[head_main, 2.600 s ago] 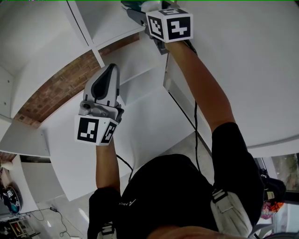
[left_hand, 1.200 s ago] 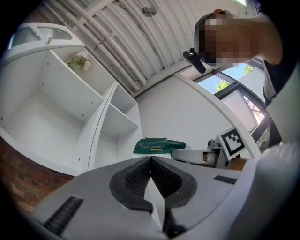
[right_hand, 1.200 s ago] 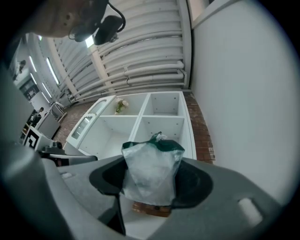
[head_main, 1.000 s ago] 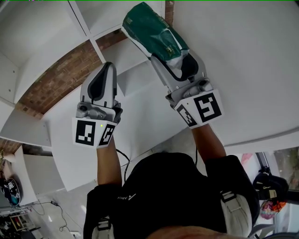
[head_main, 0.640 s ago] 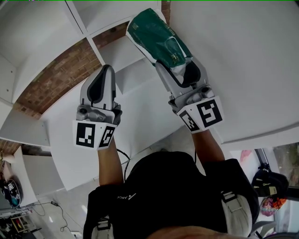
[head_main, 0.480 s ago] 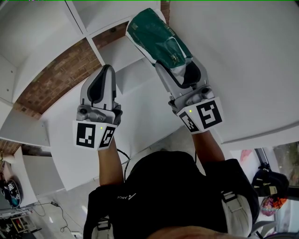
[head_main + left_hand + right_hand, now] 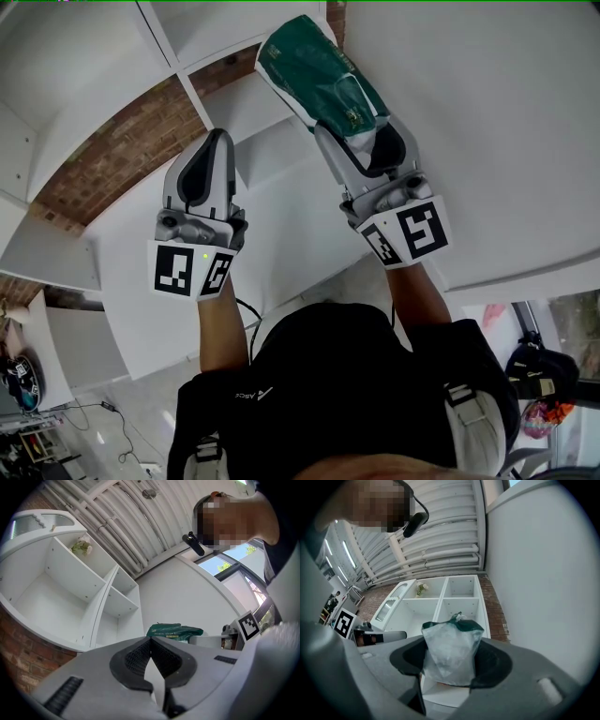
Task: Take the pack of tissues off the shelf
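Note:
The pack of tissues (image 7: 323,75) is green with a clear plastic end. It sticks out of my right gripper (image 7: 364,141), whose jaws are shut on its clear end, and it hangs in the air in front of the white shelf unit (image 7: 272,141). The right gripper view shows the pack (image 7: 451,651) clamped between the two pads of the right gripper (image 7: 450,665). My left gripper (image 7: 208,169) is held to the left of it, shut with nothing in it; its pads meet in the left gripper view (image 7: 151,641). From there the pack (image 7: 174,631) appears just to the right.
The shelf unit (image 7: 440,602) has several open white compartments against a brick wall (image 7: 122,159). A small bunch of flowers (image 7: 82,547) lies in one upper compartment. A plain white wall (image 7: 487,141) runs along the right. A black cable (image 7: 246,330) hangs near my body.
The right gripper was stretched far up to the shelf; it has since come back toward me with the pack clamped in it. In the last second it barely shifts. The left gripper stays put.

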### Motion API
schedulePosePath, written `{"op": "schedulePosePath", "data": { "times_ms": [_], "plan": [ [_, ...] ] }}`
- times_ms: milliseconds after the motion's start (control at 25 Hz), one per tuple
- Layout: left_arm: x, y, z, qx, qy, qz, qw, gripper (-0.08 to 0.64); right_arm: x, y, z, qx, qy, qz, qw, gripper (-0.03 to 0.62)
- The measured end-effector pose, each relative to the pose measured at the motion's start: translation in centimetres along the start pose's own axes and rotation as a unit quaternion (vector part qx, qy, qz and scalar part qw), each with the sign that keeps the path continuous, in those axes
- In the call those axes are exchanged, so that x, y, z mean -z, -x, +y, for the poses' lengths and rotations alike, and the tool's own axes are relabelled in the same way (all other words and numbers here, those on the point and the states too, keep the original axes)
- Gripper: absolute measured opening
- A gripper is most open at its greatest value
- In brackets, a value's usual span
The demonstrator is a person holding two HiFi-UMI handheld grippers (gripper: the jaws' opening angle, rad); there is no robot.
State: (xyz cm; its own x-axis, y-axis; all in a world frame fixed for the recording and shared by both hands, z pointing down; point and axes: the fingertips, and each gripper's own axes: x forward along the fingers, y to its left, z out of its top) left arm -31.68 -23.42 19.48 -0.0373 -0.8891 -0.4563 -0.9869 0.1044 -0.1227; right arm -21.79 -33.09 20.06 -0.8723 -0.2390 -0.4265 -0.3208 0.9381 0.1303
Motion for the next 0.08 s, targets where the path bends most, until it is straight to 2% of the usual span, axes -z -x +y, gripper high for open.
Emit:
{"op": "schedulePosePath", "data": {
  "times_ms": [80],
  "plan": [
    [0.12,-0.05,0.01,-0.001,0.000,0.001,1.0000,-0.002,0.11,-0.01,-0.09,0.000,-0.002,0.000,1.000,0.264]
  ]
}}
